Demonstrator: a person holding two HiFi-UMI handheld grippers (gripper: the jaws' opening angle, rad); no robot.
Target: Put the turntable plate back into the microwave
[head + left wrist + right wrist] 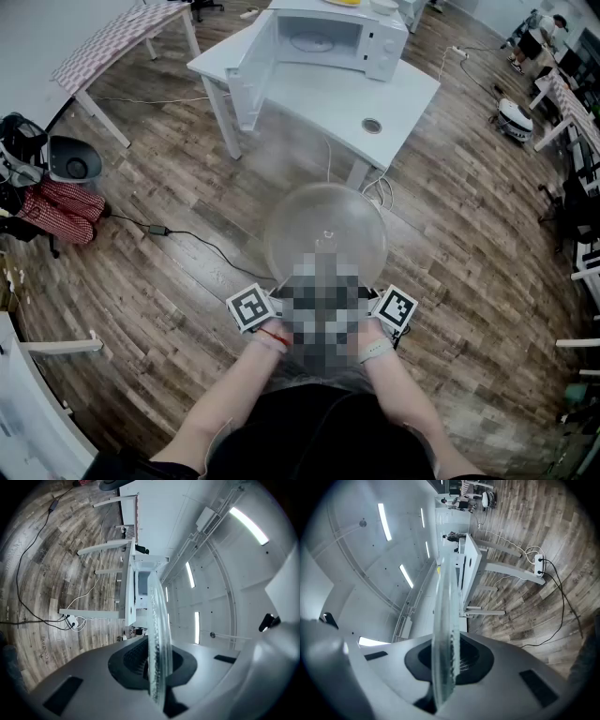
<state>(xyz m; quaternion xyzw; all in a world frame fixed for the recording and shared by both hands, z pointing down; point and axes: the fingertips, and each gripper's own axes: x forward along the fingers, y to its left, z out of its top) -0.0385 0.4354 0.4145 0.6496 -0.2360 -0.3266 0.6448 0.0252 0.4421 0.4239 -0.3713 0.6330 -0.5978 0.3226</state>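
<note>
Plate point(325, 232): clear glass, glossy, pebbled near rim. Floor point(169, 272): grey-brown wood planks, matt, grainy. Table point(309, 98), microwave point(384, 42): white, smooth. Left gripper point(157, 663) shell: matt grey plastic. Its pads point(134, 655): black, ribbed.

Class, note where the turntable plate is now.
Head view, centre: the turntable plate is held above the floor, its near edge clamped by the left gripper and right gripper, short of the table bearing the microwave.

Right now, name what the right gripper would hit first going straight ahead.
Likely the white table; the way there looks free. The glass plate in the right gripper would touch first; depth is unclear.
</note>
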